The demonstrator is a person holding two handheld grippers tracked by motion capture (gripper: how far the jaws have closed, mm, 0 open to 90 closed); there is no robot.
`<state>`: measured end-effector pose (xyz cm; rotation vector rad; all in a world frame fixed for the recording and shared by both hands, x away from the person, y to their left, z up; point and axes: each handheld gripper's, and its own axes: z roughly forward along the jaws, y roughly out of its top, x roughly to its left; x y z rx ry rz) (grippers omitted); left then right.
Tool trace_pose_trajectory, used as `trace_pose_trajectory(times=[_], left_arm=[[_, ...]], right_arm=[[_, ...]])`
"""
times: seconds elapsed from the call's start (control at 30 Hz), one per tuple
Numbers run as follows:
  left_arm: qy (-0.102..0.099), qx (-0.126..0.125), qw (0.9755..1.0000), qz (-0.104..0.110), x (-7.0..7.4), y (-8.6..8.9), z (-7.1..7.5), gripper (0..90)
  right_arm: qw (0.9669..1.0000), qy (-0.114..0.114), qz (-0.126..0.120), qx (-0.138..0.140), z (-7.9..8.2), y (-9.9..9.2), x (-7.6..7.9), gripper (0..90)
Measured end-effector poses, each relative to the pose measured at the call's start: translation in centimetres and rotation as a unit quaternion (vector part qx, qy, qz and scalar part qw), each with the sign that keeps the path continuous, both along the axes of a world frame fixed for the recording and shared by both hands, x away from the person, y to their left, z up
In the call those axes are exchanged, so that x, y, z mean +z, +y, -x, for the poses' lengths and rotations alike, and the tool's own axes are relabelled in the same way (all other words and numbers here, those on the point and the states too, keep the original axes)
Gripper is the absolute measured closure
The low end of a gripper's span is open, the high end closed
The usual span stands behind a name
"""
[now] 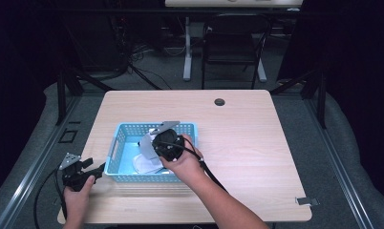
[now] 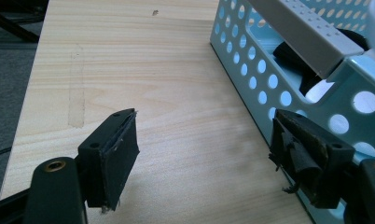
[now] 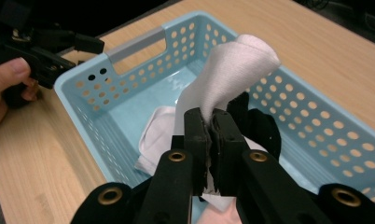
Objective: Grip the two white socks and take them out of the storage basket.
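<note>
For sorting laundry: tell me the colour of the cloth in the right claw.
White cloth, clearest in the right gripper view.

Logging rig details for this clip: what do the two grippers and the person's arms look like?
Both grippers are black, each with two flat jaws faced in worn, fraying black pads and brass-ringed pivot holes. The left gripper and right gripper each carry a grey three-cornered plate and trail a black cable. Forearms are bare; no sleeves or gloves.
</note>
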<state>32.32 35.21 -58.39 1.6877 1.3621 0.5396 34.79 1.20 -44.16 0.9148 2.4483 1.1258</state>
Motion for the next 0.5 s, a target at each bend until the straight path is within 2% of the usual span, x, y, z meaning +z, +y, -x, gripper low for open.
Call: trace_pose_trajectory(times=[0.17, 0.5], left_arm=[[-0.001, 0.001, 1.0, 0.001, 0.0, 0.0, 0.0, 23.3], [-0.003, 0.002, 1.0, 0.001, 0.0, -0.1, 0.0, 23.3]], right_arm=[[0.9993, -0.026, -0.027, -0.001, 0.9, -0.9, 1.4, 86.3], [0.9957, -0.056, -0.074, 0.0, 2.6, -2.9, 3.6, 86.4]])
